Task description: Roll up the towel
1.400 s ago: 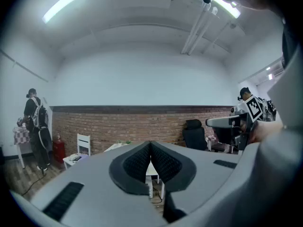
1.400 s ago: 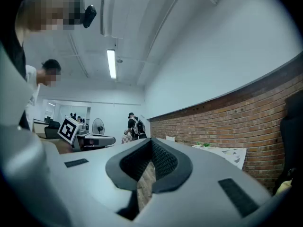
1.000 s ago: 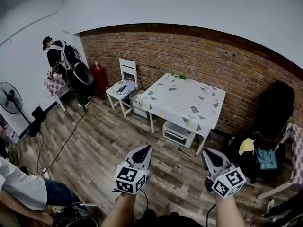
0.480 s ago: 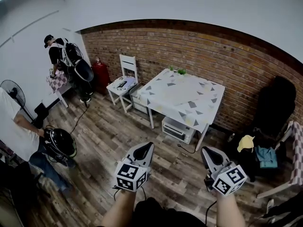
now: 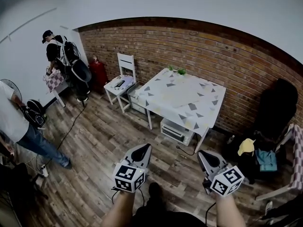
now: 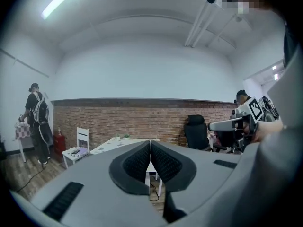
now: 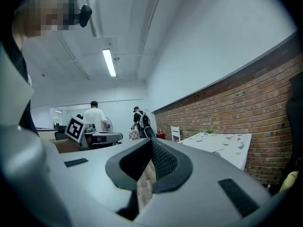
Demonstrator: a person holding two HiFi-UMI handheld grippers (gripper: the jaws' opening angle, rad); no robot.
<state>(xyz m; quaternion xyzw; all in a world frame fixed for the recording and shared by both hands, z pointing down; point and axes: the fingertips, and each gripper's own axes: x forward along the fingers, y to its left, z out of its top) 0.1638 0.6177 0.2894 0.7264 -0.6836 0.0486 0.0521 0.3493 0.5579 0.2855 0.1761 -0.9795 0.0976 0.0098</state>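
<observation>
You had both tongs pinched closed and empty: left tongs at 6 o'clock, right tongs at 5. No towel showed anywhere; bench at 12 carried only a plant. Only change: bystander crossed to 9 o'clock. Rolling hadn't started.

Grey moulded shells on left claw and right claw. Black ribbed pads inside, dark slotted vents on top. Behind each claw sits a white marker cube with black square codes. A thin black cable hangs under the right cube.
</observation>
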